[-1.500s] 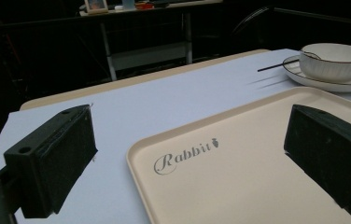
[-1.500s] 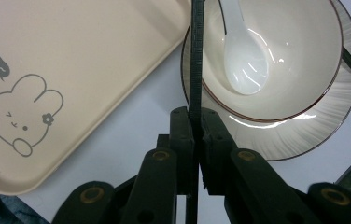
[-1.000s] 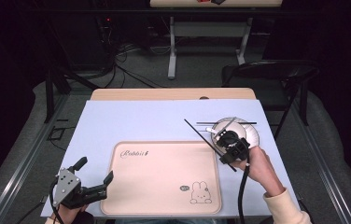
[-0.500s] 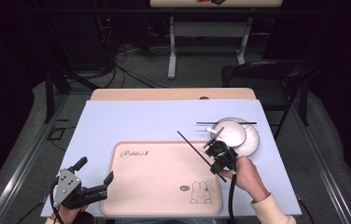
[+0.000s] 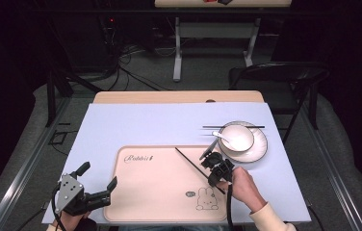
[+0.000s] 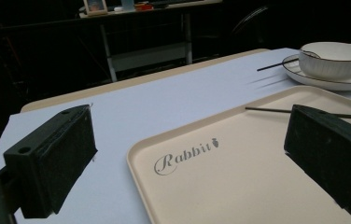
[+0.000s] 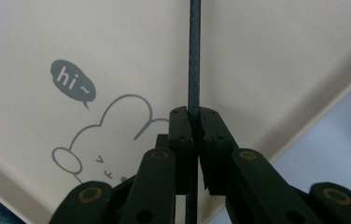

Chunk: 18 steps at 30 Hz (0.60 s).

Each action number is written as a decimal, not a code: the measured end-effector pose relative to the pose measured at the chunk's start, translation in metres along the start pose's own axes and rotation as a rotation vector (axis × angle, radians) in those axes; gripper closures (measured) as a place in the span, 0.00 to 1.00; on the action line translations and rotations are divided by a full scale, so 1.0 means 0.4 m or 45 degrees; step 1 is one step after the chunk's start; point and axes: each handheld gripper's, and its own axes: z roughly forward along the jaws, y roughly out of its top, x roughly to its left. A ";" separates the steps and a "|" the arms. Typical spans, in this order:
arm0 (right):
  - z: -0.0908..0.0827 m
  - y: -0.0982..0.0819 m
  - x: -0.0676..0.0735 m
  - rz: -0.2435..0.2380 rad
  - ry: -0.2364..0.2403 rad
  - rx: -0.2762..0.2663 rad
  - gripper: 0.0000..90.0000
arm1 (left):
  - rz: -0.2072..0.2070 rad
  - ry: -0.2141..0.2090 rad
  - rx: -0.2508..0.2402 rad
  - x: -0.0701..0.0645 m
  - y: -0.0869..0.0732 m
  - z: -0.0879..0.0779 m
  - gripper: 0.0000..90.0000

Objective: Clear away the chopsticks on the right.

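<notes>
My right gripper (image 5: 216, 168) is shut on a thin black chopstick (image 5: 191, 161) and holds it low over the beige rabbit tray (image 5: 160, 192), near the rabbit drawing. In the right gripper view the chopstick (image 7: 194, 56) runs straight out from between the closed jaws of that gripper (image 7: 194, 116) above the tray (image 7: 117, 46). A second chopstick (image 5: 213, 127) lies across the far edge of the white plate (image 5: 258, 149). On the plate stands a bowl (image 5: 237, 137) with a spoon (image 5: 220, 137). My left gripper (image 5: 97, 177) stands open at the tray's near left corner, holding nothing.
The tray lies on a pale blue mat (image 5: 145, 125) that covers the wooden table. In the left gripper view the tray (image 6: 239, 186), bowl (image 6: 334, 58) and plate (image 6: 323, 84) lie ahead. A dark chair (image 5: 280, 77) stands beyond the table's right end.
The right gripper has carried the chopstick from above the bowl and plate leftward and down over the tray. The other chopstick stays at the plate. The left gripper has not moved.
</notes>
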 end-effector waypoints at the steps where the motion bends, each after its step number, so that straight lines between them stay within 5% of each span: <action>1: 0.002 0.000 0.003 -0.002 -0.007 0.014 0.92 | 0.000 -0.001 -0.001 0.000 0.000 0.000 0.02; 6: 0.009 -0.002 0.008 -0.031 -0.010 0.024 0.82 | 0.000 -0.001 -0.002 0.000 0.000 0.000 0.02; 8: 0.002 -0.004 0.008 -0.072 -0.015 0.017 0.69 | 0.001 0.000 -0.001 0.000 0.000 0.000 0.02; 18: -0.066 -0.056 -0.040 -0.182 -0.032 -0.167 0.21 | 0.004 0.002 -0.004 -0.001 0.000 -0.001 0.02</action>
